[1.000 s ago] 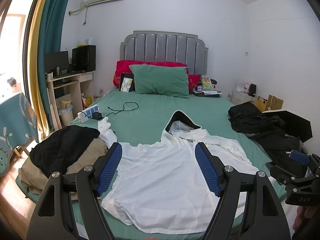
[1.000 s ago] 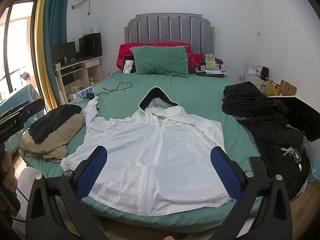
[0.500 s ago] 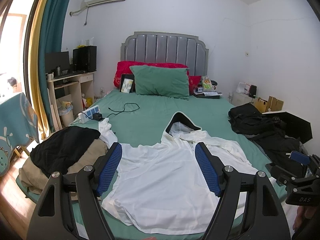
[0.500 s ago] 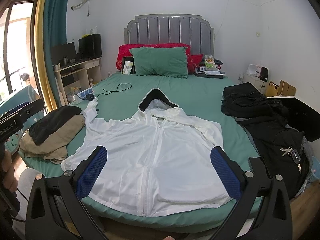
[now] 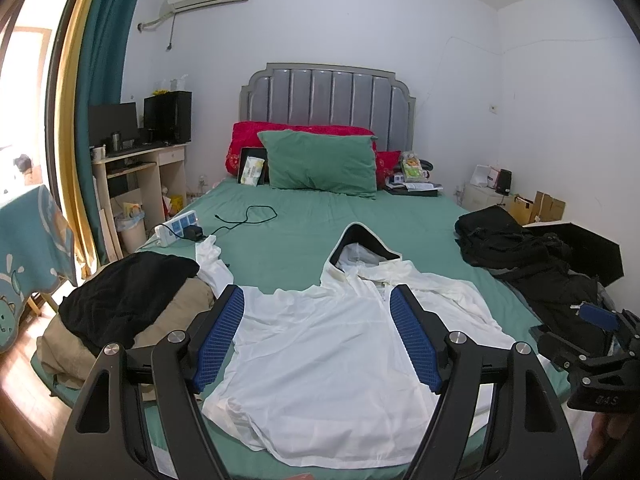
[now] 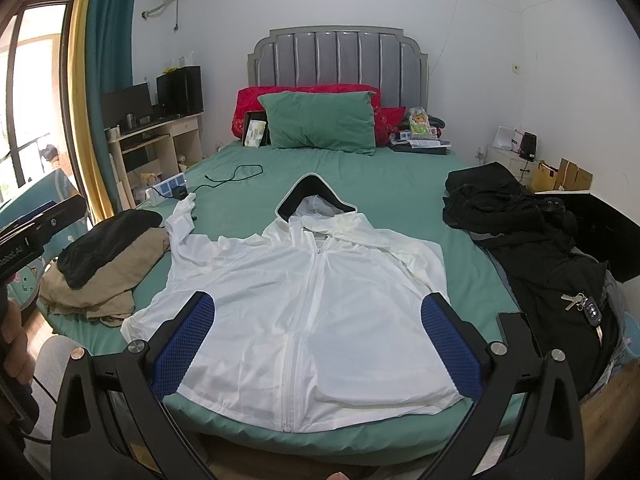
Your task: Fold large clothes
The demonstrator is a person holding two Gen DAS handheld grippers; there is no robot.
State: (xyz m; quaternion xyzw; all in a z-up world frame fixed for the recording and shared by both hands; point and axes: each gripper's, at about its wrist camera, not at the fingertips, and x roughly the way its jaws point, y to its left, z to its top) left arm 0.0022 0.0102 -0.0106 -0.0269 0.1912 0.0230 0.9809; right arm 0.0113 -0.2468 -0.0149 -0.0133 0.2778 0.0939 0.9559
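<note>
A big white jacket (image 6: 312,300) with a hood lies flat and zipped on the green bed (image 6: 400,196), close to the foot edge, with its bottom hem right at that edge. Both claws hang in the air above the foot of the bed and hold nothing: the left claw (image 5: 316,340) is spread wide, and the right claw (image 6: 316,344) is spread wide too. No fold looks made yet, so the first step is likely to bring a sleeve in. To do it well, each claw should pinch only the top layer near a sleeve end or shoulder, lift a little, and lay it flat across the chest so no bumps stay. The left sleeve (image 6: 180,220) stretches out toward a pile of black and tan clothes (image 6: 104,260), so it could snag there. A heap of black clothes (image 6: 520,220) sits on the right side. The middle of the bed past the hood is free for sliding the jacket up.
</note>
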